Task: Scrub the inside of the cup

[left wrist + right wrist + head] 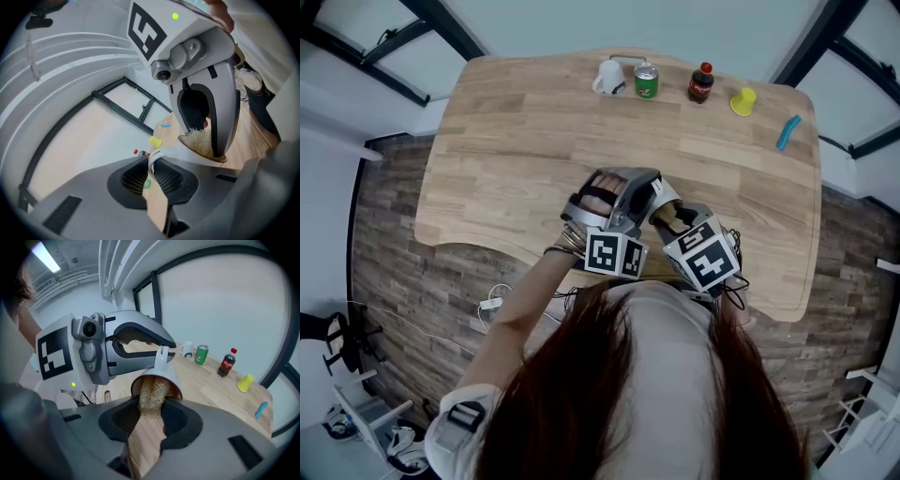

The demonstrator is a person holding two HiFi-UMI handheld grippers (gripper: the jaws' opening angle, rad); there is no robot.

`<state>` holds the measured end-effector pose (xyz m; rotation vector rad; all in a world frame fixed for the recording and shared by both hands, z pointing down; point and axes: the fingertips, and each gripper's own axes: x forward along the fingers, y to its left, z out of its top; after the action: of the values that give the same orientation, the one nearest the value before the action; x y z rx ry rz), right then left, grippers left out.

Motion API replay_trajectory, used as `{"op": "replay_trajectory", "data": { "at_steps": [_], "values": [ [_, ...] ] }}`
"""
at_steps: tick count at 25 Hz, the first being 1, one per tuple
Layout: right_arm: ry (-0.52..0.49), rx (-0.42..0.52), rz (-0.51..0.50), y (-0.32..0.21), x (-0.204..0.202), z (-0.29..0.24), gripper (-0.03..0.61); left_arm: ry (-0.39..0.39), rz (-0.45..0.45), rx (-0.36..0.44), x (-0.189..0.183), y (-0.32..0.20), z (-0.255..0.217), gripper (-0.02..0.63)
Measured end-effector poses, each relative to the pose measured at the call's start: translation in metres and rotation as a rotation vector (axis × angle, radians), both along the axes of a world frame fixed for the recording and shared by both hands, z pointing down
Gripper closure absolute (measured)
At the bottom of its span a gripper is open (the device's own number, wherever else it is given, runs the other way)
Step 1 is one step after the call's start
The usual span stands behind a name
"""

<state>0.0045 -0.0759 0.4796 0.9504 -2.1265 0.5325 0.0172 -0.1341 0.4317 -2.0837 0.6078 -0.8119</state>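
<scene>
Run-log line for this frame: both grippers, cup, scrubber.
left gripper: shut on cup handle | right gripper: shut on scrub pad | scrub pad: pushed into cup mouth | cup: tilted, mouth toward right gripper

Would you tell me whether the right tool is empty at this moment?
No, the right tool is shut on a straw-coloured scrubber whose end is pushed into the mouth of the white cup.

Looking down on a light wooden table with rounded corners. Standing in a row along its far edge, from left to right: a white mug, a green can just beside it, a dark soda bottle with a red cap, a small yellow cup. Lying nearer the right edge, a slim blue object.
</scene>
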Motion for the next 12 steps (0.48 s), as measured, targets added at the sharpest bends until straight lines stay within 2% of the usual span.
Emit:
{"op": "replay_trajectory", "data": {
  "at_steps": [12],
  "values": [
    [0.15,0.077,-0.107,0.002,0.007,0.009,0.435,-0.018,-0.034,-0.055,0.002,-0.006,0.012,0.569]
  ]
}}
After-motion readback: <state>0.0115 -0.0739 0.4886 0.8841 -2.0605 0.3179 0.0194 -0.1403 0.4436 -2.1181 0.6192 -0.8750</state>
